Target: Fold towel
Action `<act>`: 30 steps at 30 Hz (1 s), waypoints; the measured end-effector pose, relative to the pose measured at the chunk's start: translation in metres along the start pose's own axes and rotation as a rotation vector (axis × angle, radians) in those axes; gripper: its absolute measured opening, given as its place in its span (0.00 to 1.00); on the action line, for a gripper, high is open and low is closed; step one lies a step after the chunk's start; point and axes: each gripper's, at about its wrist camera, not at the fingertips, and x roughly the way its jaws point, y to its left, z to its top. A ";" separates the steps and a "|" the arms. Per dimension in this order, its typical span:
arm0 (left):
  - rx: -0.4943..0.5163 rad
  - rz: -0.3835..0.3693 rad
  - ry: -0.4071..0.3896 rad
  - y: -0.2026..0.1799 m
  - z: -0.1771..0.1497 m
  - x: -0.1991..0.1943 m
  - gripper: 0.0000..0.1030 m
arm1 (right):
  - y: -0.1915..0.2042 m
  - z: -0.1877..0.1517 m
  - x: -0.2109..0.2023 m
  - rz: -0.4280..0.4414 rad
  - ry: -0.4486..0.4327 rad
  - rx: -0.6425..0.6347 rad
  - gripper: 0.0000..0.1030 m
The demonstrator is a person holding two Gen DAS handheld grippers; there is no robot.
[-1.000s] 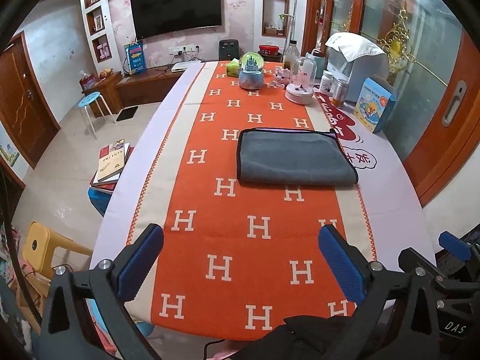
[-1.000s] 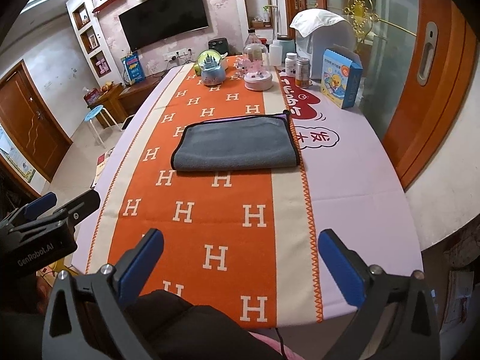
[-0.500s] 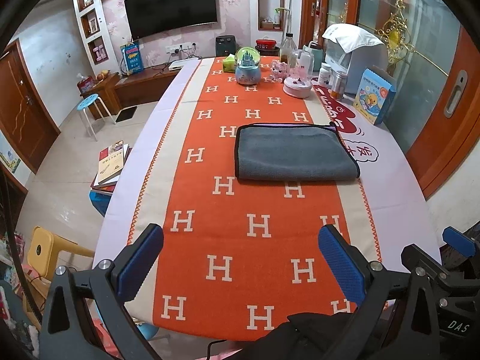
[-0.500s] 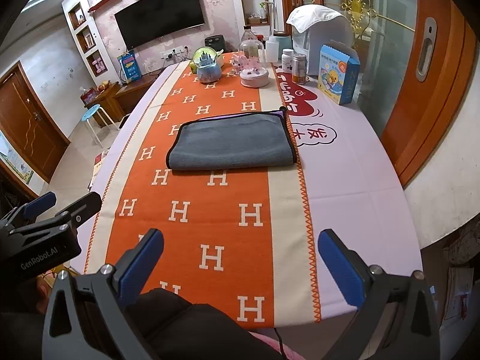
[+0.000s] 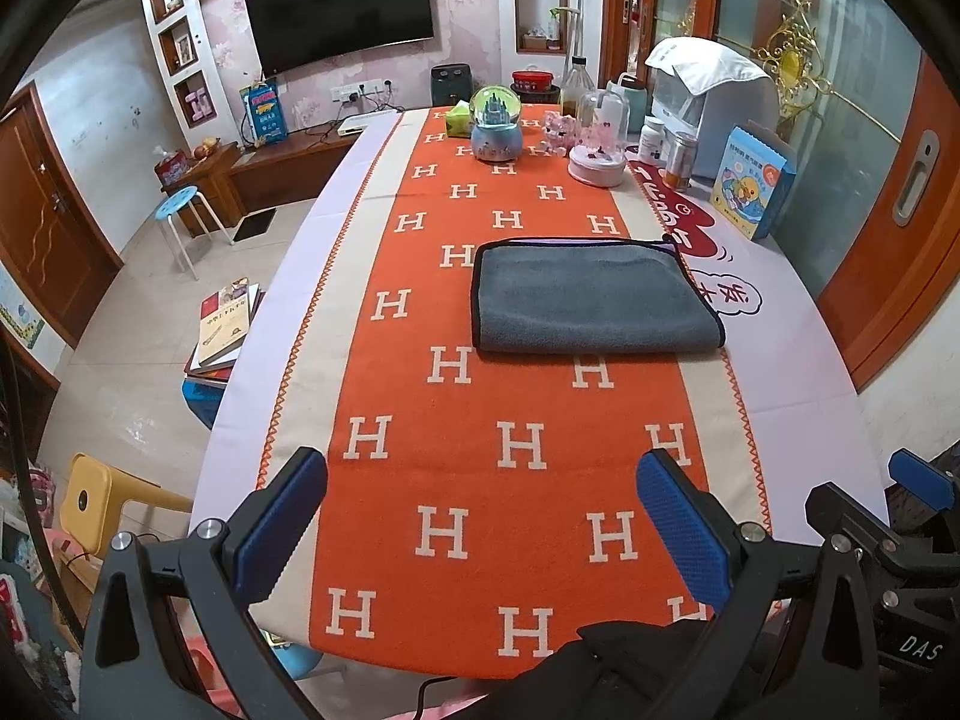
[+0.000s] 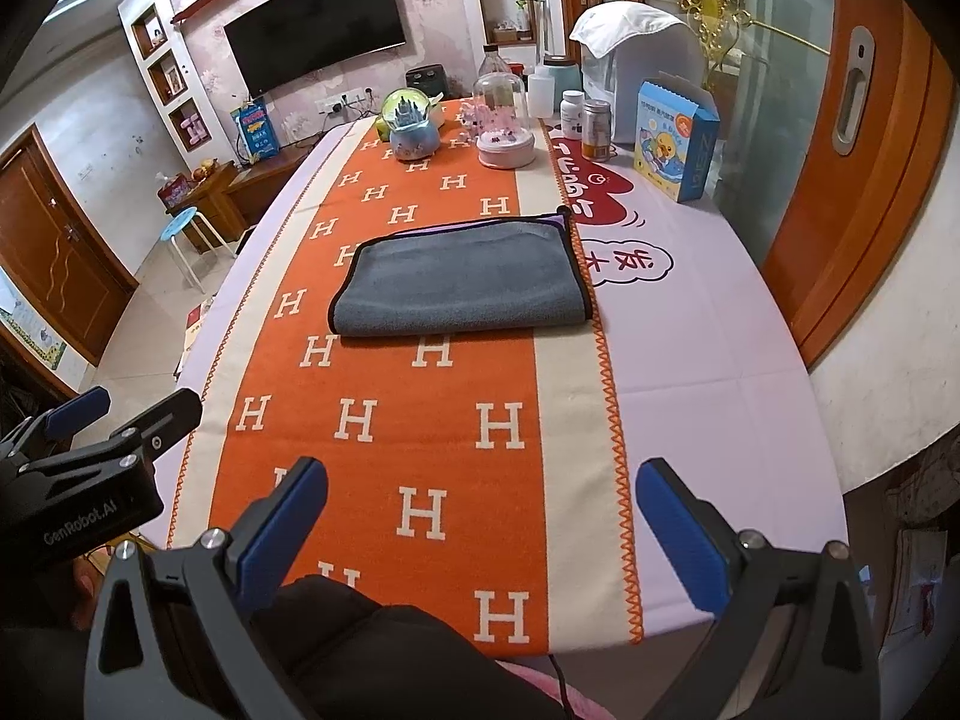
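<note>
A grey towel (image 5: 591,300) with a dark hem lies folded flat on the orange H-patterned table runner (image 5: 480,450), a purple under-layer showing at its far edge. It also shows in the right wrist view (image 6: 462,282). My left gripper (image 5: 480,516) is open and empty, held above the near end of the table, well short of the towel. My right gripper (image 6: 480,516) is open and empty too, to the right of the left one, whose body shows in the right wrist view (image 6: 90,468).
At the table's far end stand a snow globe (image 5: 495,126), a pink domed ornament (image 5: 597,144), bottles and jars (image 5: 666,147), a white appliance (image 5: 714,102) and a blue box (image 5: 750,180). Books (image 5: 225,324) and stools (image 5: 180,222) are left of the table.
Both grippers have drawn back and risen slightly, so the towel looks a little farther. The towel has not moved. Both stay open.
</note>
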 end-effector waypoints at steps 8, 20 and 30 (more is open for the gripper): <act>0.004 -0.003 0.002 0.000 -0.002 0.002 0.99 | 0.000 0.000 0.000 0.000 0.001 0.000 1.00; 0.004 -0.003 0.003 -0.001 -0.002 0.002 0.99 | 0.000 0.000 0.001 -0.001 0.002 0.000 1.00; 0.009 -0.006 0.006 -0.003 -0.004 0.004 0.99 | 0.000 -0.002 0.003 -0.003 0.005 -0.001 1.00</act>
